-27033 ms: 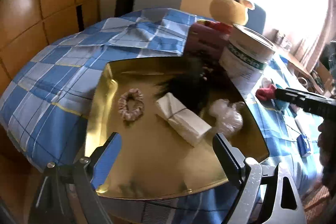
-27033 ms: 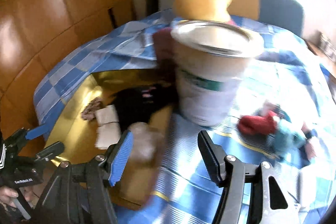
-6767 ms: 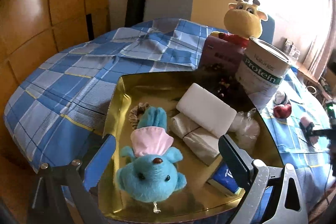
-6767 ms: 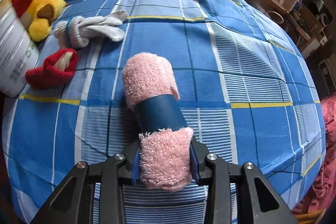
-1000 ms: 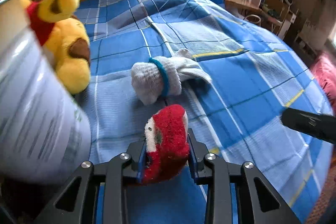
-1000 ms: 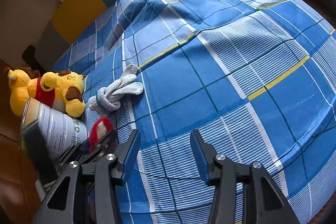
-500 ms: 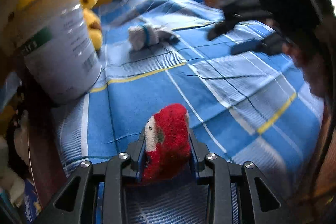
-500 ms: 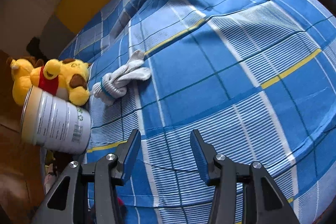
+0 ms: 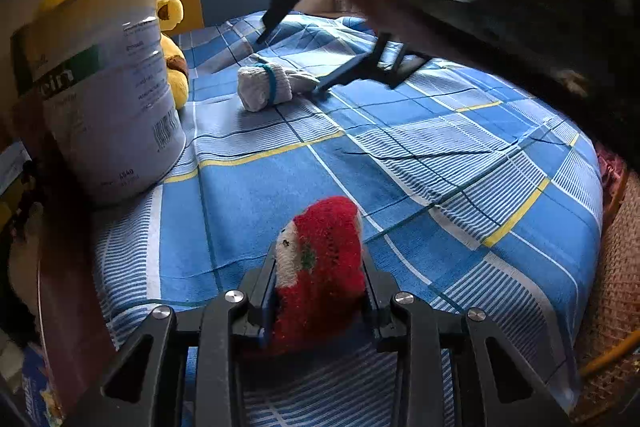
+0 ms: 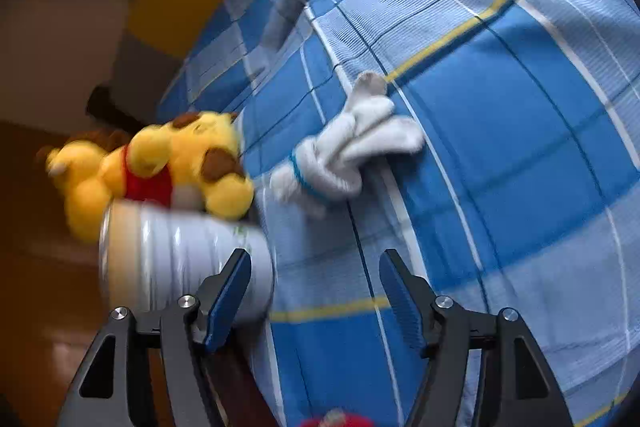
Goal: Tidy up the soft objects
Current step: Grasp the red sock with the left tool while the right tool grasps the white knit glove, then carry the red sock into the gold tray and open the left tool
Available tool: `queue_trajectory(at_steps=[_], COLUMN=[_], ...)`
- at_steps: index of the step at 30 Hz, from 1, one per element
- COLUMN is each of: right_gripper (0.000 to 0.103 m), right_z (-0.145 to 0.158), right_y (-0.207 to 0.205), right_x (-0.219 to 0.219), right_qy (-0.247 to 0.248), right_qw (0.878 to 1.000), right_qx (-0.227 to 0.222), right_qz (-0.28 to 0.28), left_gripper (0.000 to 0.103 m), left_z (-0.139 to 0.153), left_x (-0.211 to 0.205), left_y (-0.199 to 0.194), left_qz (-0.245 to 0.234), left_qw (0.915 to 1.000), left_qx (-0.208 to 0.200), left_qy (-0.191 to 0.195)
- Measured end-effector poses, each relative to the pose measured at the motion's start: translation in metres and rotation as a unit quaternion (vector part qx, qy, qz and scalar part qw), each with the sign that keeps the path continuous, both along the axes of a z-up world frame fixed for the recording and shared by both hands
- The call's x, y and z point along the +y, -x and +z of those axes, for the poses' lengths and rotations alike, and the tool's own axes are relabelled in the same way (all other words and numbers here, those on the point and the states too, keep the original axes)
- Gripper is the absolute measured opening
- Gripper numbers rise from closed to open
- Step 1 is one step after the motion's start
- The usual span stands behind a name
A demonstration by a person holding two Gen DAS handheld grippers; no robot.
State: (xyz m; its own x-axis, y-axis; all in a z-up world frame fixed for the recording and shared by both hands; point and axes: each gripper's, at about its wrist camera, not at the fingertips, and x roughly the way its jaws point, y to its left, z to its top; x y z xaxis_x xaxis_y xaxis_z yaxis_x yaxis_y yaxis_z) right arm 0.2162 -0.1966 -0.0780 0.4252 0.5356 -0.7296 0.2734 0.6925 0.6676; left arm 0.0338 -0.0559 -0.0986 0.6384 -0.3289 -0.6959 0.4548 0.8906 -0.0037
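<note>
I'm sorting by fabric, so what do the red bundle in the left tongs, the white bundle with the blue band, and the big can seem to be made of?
Red bundle: fuzzy, looped pile, likely terry or fleece knit, matte.
White bundle: ribbed knit, probably cotton socks; its blue band looks elastic.
Big can: rigid, smooth, faintly glossy printed wall with a metallic rim, probably tin, not a soft item.

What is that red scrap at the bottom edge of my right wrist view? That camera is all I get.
Observer: A red fuzzy roll, clamped between the left gripper's fingers above the checked cloth.
Operator: How close is my right gripper to the white sock bundle?
Observer: In the left wrist view its lower fingertip ends right beside the bundle; I cannot tell whether they touch. Its jaws are opening, with nothing between them.
</note>
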Motion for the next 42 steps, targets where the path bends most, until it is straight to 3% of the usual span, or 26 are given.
queue_trajectory(at_steps=[6, 12, 13, 14, 15, 18, 22, 24, 29, 31, 36, 42], right_gripper=[0.076, 0.077, 0.075, 0.058, 0.054, 0.051, 0.051, 0.051, 0.051, 0.051, 0.052, 0.052], right_z=[-0.012, -0.024, -0.02, -0.017, -0.014, 0.002, 0.018, 0.02, -0.002, -0.012, -0.026, -0.029], right_y=[-0.037, -0.069, -0.072, -0.073, -0.072, -0.058, -0.02, 0.006, 0.054, 0.062, 0.072, 0.067], right_x=[0.015, 0.04, 0.048, 0.053, 0.054, 0.055, 0.04, 0.034, 0.016, 0.009, -0.023, -0.014], right_qy=[0.021, 0.099, 0.133, 0.158, 0.171, 0.208, 0.261, 0.316, 0.382, 0.387, 0.325, 0.338], right_qw=[0.998, 0.992, 0.989, 0.986, 0.984, 0.974, 0.947, 0.918, 0.879, 0.882, 0.928, 0.923], right_qx=[0.035, 0.062, 0.056, 0.046, 0.039, 0.013, -0.004, -0.008, -0.002, -0.009, -0.044, -0.045], right_qz=[-0.053, -0.039, -0.012, 0.014, 0.031, 0.09, 0.189, 0.241, 0.285, 0.269, 0.174, 0.178], left_gripper=[0.035, 0.036, 0.036, 0.036, 0.036, 0.036, 0.036, 0.036, 0.036, 0.036, 0.038, 0.038], left_z=[0.0, 0.001, 0.001, 0.001, 0.001, 0.001, 0.0, 0.0, 0.0, 0.0, 0.0, 0.0], left_x=[0.004, 0.006, 0.006, 0.007, 0.007, 0.007, 0.008, 0.008, 0.008, 0.008, 0.005, 0.0], left_y=[-0.001, 0.004, 0.004, 0.003, 0.003, 0.002, 0.001, 0.001, 0.001, 0.002, 0.004, 0.006], left_qz=[0.0, -0.002, -0.002, -0.002, -0.002, -0.002, -0.002, -0.001, 0.0, 0.001, 0.003, 0.005], left_qw=[0.9998, 0.9997, 0.9996, 0.9996, 0.9996, 0.9996, 0.9996, 0.9996, 0.9997, 0.9997, 0.9999, 1.0], left_qx=[0.008, 0.008, 0.009, 0.009, 0.009, 0.01, 0.01, 0.011, 0.008, 0.007, 0.004, -0.003], left_qy=[0.02, 0.024, 0.025, 0.026, 0.027, 0.028, 0.028, 0.028, 0.023, 0.022, 0.013, -0.004])
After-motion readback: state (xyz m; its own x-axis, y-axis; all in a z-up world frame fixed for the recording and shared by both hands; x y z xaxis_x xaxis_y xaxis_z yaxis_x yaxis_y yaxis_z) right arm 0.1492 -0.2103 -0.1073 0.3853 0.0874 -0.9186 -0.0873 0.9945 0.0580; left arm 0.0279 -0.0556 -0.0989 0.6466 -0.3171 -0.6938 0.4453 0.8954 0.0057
